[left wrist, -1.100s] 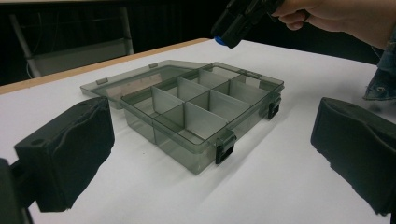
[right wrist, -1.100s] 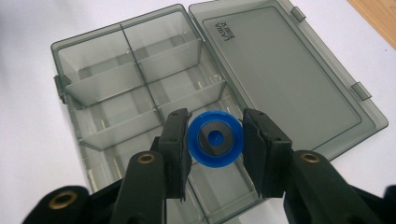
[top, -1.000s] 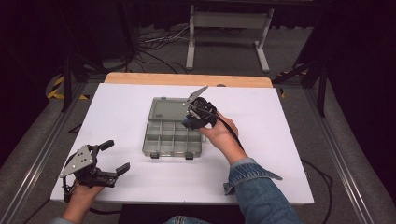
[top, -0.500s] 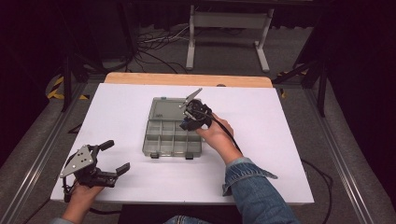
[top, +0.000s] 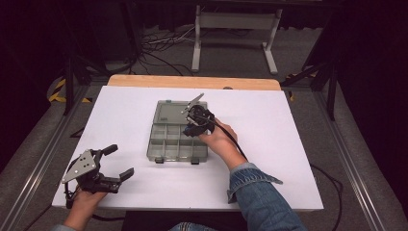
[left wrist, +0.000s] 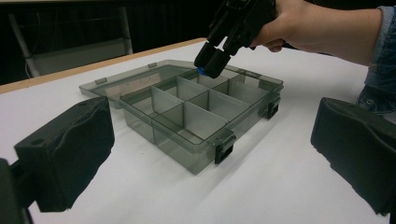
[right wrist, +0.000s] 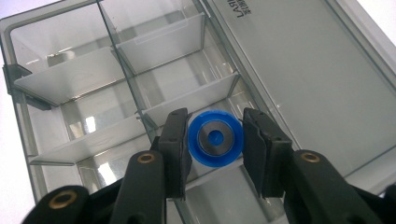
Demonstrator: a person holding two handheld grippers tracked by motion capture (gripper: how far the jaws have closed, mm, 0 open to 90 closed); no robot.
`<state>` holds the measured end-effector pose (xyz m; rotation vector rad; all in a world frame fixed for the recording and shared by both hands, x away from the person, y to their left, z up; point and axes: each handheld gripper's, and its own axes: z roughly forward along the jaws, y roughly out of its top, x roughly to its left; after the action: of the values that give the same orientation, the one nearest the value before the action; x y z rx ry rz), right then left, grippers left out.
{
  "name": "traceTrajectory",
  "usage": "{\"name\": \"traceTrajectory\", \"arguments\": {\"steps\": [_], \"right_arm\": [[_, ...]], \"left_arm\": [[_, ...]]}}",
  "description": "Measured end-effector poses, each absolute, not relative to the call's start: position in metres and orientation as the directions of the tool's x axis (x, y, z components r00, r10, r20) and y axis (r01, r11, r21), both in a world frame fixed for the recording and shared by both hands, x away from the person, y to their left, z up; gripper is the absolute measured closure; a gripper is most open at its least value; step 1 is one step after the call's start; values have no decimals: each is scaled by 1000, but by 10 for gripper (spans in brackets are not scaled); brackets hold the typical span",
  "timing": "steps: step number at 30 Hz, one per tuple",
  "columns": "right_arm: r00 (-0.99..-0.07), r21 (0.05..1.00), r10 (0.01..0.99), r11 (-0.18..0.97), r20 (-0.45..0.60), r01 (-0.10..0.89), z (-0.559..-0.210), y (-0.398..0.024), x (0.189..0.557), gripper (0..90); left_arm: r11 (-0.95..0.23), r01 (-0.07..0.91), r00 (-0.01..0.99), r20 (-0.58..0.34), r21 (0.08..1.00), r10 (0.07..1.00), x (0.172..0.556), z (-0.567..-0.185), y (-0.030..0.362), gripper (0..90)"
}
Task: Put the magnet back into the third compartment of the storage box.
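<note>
A smoky clear compartment box (top: 166, 144) lies open mid-table, its lid (top: 171, 113) flat behind it. My right gripper (top: 192, 126) hovers over the box's back right compartments, shut on a small blue round cap with a metal centre (right wrist: 215, 137). The right gripper view has both pads (right wrist: 175, 140) pressed to the cap's sides, above a divider. From the left gripper view the box (left wrist: 187, 116) is ahead and the cap (left wrist: 201, 71) pokes out just above its far cells. My left gripper (top: 120, 161) rests at the near left of the table, open and holding nothing.
The white table top (top: 288, 144) has a wooden strip (top: 192, 82) along its far edge. The right gripper's cable (top: 235, 142) trails along the person's forearm. A metal stand (top: 235, 21) and floor cables lie beyond the table.
My right gripper with the blue cap has shifted slightly left and nearer over the box. The left gripper has stayed put.
</note>
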<state>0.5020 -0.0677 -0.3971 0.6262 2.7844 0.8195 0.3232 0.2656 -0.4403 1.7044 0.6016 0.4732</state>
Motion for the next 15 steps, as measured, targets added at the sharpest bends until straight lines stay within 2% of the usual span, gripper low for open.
{"name": "traceTrajectory", "arguments": {"steps": [15], "right_arm": [[-901,531,431,774,-42,345,-405,-61,503,621]], "left_arm": [[-156,144,785,-17,977,619,323,-440,265,3]]}}
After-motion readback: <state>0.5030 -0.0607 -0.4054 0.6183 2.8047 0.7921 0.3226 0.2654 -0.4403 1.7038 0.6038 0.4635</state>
